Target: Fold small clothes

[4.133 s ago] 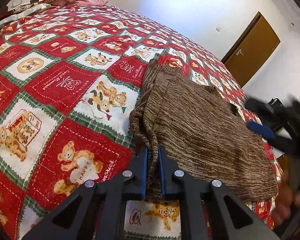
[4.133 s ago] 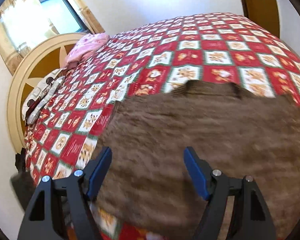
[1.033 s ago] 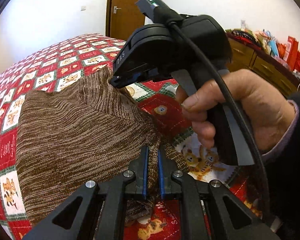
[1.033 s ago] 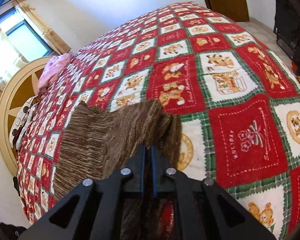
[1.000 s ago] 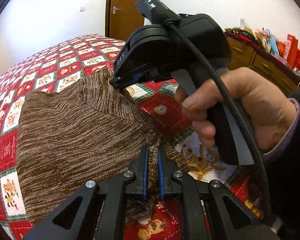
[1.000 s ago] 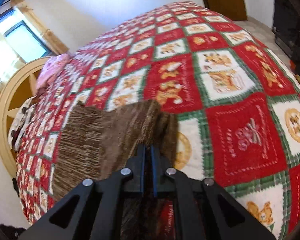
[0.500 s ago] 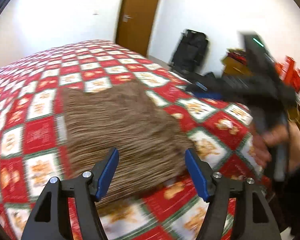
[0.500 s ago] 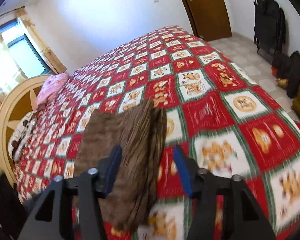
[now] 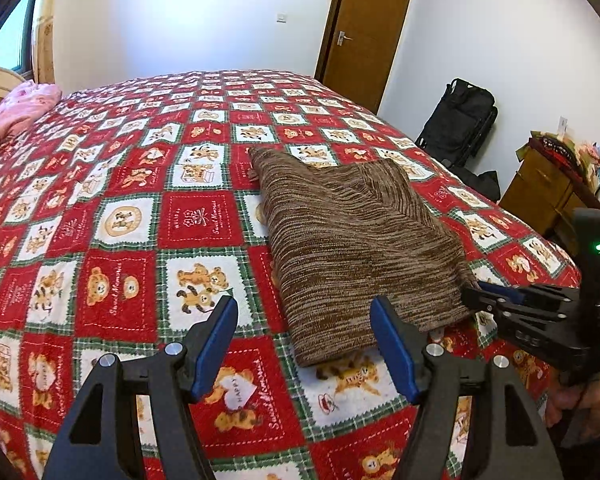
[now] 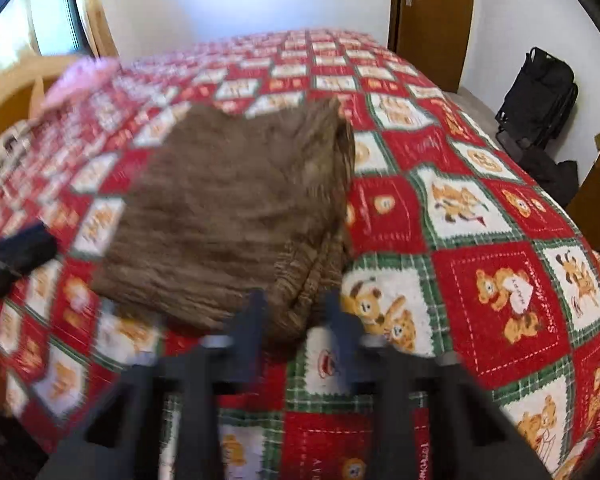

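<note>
Both grips on the brown knit garment [image 9: 352, 248] have been released. The left tongs [image 9: 304, 340] are spread wide and empty; the right tongs [image 10: 296, 316] are partly open, nothing held. The folded garment lies on the bed [image 9: 120, 220] near its corner, so this fold is judged complete. A wooden door [image 9: 364, 32] and black bag [image 9: 460, 120] are visible.

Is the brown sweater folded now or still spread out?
Folded. The sweater lies as a compact rectangle on the bedspread, with stacked layers showing at its near edge. Both grippers, left and right, are open and off it.
</note>
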The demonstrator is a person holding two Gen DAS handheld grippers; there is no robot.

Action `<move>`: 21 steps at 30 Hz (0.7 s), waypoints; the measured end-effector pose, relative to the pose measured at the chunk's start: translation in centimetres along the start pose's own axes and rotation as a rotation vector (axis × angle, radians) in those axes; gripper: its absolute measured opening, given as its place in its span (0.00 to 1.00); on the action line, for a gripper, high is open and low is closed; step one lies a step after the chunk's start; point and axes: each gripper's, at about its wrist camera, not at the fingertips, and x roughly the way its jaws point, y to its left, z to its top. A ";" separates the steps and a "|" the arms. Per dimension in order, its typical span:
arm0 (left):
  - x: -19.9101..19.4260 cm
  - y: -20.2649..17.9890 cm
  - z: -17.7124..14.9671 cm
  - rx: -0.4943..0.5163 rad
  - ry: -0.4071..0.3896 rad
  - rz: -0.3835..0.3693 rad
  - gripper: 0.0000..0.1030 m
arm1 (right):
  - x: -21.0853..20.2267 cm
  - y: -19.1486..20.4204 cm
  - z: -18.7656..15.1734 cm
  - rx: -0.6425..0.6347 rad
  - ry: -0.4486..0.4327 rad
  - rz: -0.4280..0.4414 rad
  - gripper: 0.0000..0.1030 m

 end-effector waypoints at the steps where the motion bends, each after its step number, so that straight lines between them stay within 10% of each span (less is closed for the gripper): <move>1: -0.2 0.0 -0.1 0.002 -0.002 0.003 0.67 | 0.2 -0.1 -0.1 -0.001 0.000 -0.007 0.14; 12: 0.9 1.7 0.8 -0.005 0.034 0.038 0.67 | 0.4 -4.4 -0.7 0.178 0.064 0.135 0.10; 18: 3.8 1.3 4.6 -0.002 0.002 0.041 0.67 | -3.4 -5.1 3.6 0.187 -0.076 0.132 0.53; 21: 6.0 0.1 5.9 0.041 0.014 0.072 0.67 | -2.0 -4.3 7.2 0.156 -0.111 0.153 0.43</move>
